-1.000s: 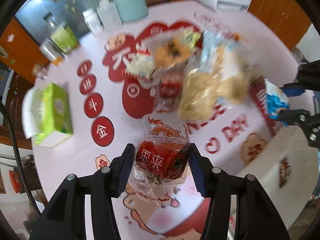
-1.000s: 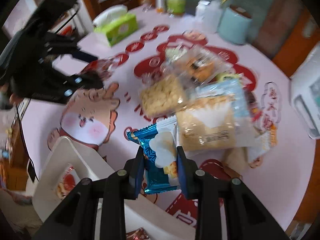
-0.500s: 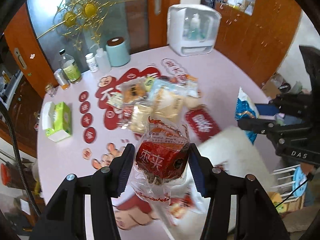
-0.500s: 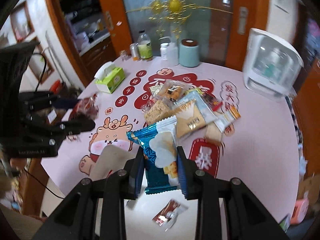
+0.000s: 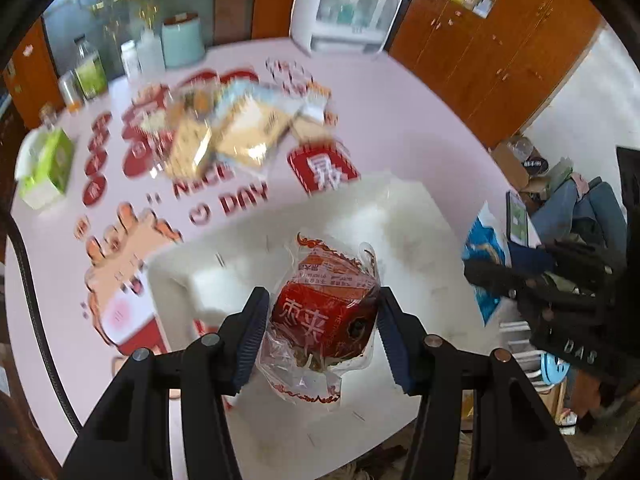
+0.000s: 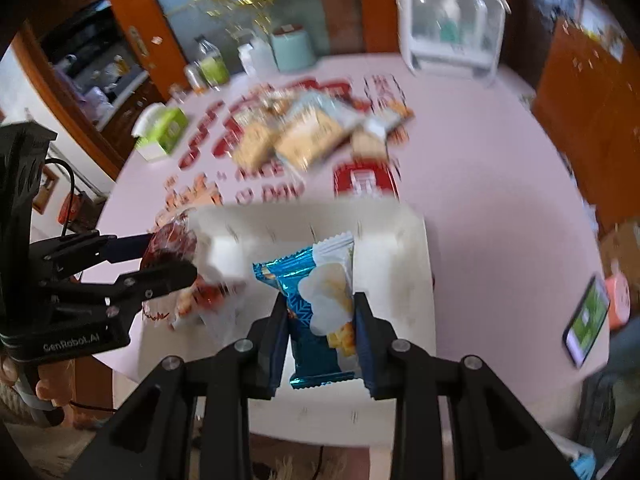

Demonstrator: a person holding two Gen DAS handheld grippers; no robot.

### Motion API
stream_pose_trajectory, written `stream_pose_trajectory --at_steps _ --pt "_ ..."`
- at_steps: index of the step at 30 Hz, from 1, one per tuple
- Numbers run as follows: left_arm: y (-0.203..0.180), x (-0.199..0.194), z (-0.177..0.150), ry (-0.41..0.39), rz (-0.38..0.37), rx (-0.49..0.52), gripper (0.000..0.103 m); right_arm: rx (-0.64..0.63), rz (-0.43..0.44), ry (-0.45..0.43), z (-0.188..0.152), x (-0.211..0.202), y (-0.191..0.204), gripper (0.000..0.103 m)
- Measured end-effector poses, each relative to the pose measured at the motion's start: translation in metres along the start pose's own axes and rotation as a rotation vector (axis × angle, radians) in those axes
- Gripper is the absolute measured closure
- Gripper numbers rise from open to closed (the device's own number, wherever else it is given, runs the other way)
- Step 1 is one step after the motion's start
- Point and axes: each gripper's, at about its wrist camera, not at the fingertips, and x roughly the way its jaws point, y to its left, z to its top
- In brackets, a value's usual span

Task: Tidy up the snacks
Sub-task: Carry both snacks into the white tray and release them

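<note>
Red snack packet (image 5: 326,316) clamped between left jaws, blue snack packet (image 6: 320,308) between right jaws, white bin (image 5: 404,216) below

Soft daylight is filling both views evenly, without hard shadows. Motion blur is smearing the table (image 5: 400,92) and the snack pile (image 6: 296,136); fisheye curvature is darkening the corners.

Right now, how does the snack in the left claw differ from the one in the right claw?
The red snack is lumpy, in a crinkled clear wrapper; the blue snack is a flat foil packet. The left claw stands wider than the right claw. Both snacks are gripped above the white bin.
</note>
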Motion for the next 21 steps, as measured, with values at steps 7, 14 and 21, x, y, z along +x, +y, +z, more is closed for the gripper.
stream_pose_trajectory --at_steps 7,14,21 --pt "-0.02 0.025 -0.014 0.046 0.047 0.07 0.05 0.076 -0.016 0.088 -0.027 0.025 -0.009 0.072" --pt "-0.019 0.034 -0.017 0.08 0.046 0.061 0.049 0.06 -0.052 0.108 -0.033 0.032 -0.004 0.071" --pt "-0.01 0.03 -0.02 0.071 0.069 0.027 0.018 0.054 -0.076 0.147 -0.031 0.044 -0.002 0.055"
